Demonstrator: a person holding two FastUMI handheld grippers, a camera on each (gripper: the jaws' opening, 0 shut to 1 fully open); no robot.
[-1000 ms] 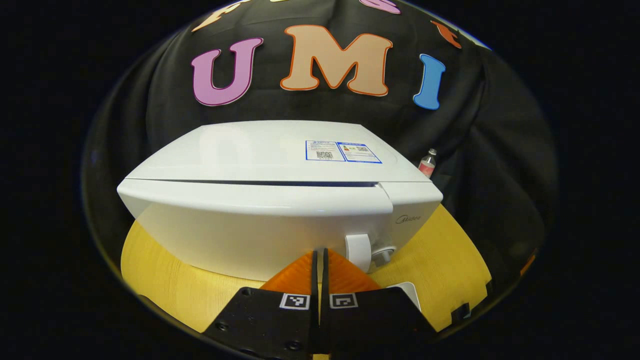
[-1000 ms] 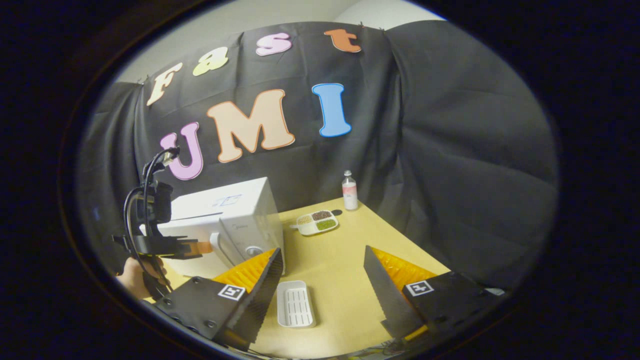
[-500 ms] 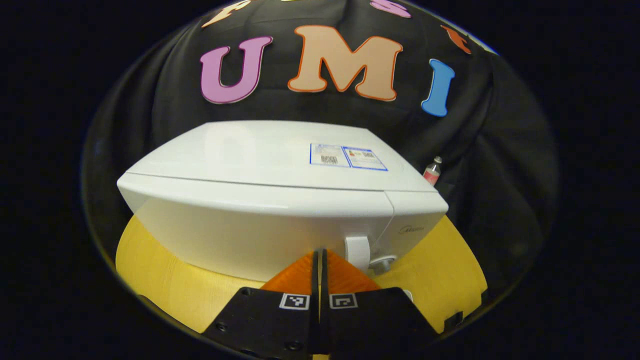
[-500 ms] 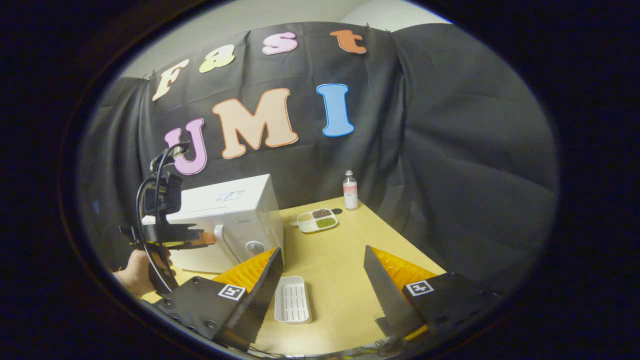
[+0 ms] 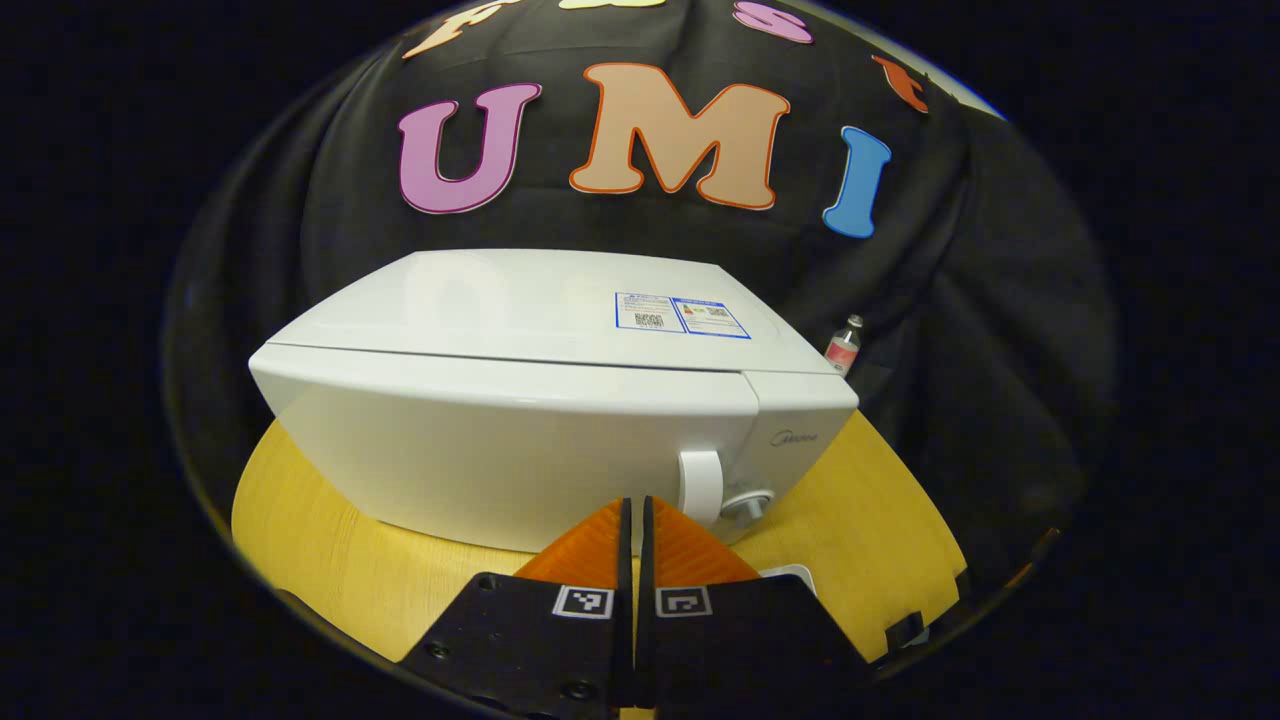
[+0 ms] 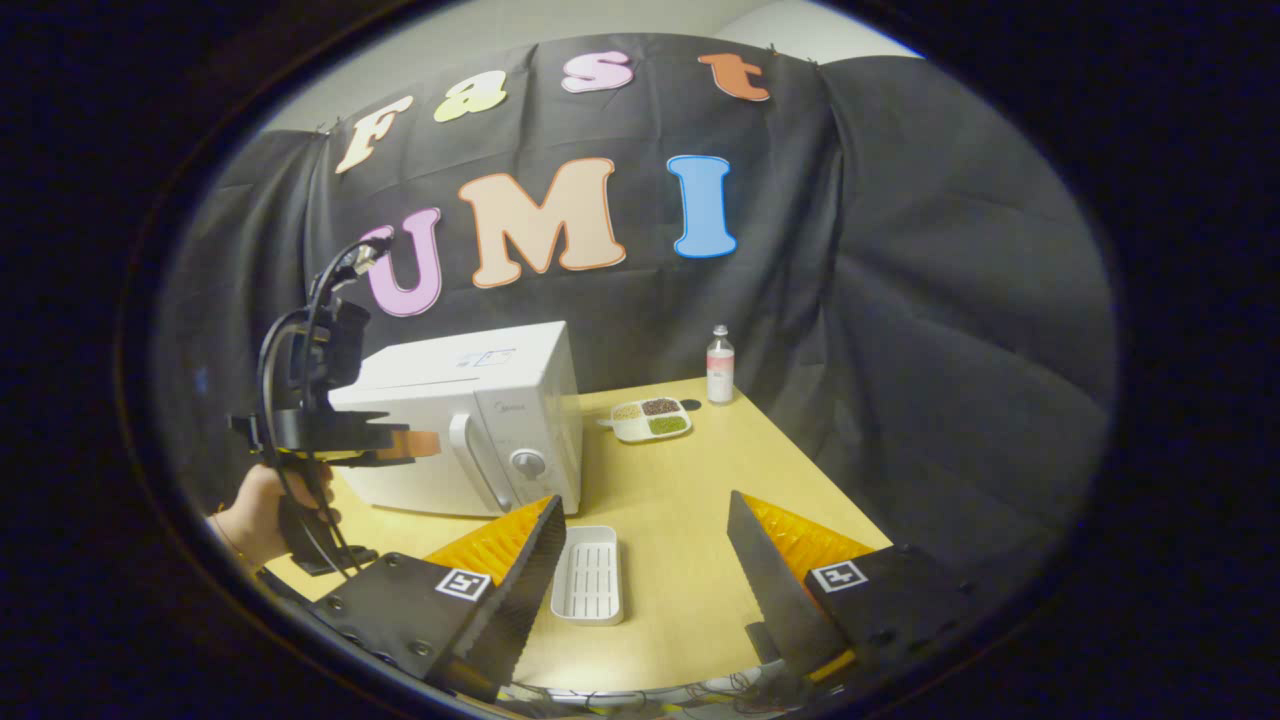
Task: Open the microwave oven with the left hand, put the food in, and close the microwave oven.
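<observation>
I see the white box-shaped microwave oven (image 6: pixel 470 420) on the yellow wooden table (image 6: pixel 690 480), door shut. My left gripper (image 5: pixel 633 512) hangs just in front of that door beside its white handle (image 5: pixel 700 485), jaws closed on nothing. My right gripper (image 6: pixel 640 545) hangs before the oven's right corner, jaws wide apart, empty. White divided food tray (image 6: pixel 652 419) lies right of the oven; white ribbed dish (image 6: pixel 588 588) lies in front.

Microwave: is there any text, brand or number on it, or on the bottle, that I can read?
Sticker on top of the microwave: print too small to read.
Grey brand mark on its front: too faint to read.
Bottle label: blurred.
Nothing reads clearly.
</observation>
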